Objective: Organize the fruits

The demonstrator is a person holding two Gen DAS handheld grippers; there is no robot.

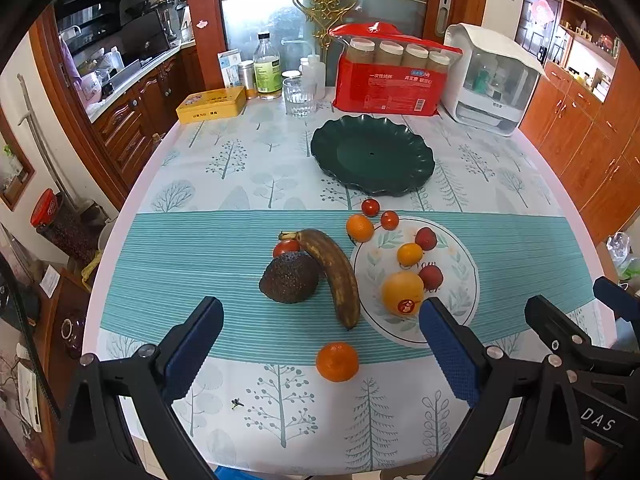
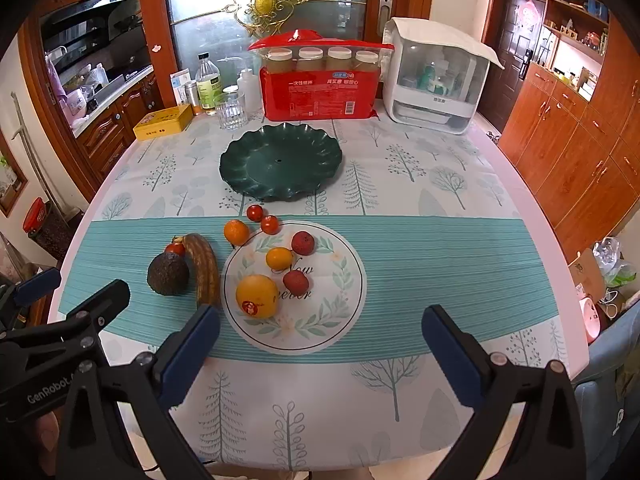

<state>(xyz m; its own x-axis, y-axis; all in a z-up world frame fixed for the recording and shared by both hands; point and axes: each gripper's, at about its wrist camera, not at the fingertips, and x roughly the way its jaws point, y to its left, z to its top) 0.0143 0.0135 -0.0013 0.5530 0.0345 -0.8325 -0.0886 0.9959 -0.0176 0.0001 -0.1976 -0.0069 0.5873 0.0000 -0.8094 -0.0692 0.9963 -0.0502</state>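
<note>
Left hand-held gripper [image 1: 320, 344] spread over mandarin [image 1: 337, 361] (unseen in right view); right hand-held gripper [image 2: 320, 344] spread, empty.

Plate [image 1: 372, 156] behind fruits; avocado [image 1: 290, 278] left of banana [image 1: 334, 274]

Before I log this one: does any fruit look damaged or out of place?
Yes. The banana is brown nearly all over, clearly overripe, lying against the avocado. All the fruit sits on the tablecloth, while the green plate holds nothing.

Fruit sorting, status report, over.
Left hand-held gripper and right hand-held gripper open, empty. Dark green scalloped plate bare; brown overripe banana and other fruit on table. Path clear.
</note>
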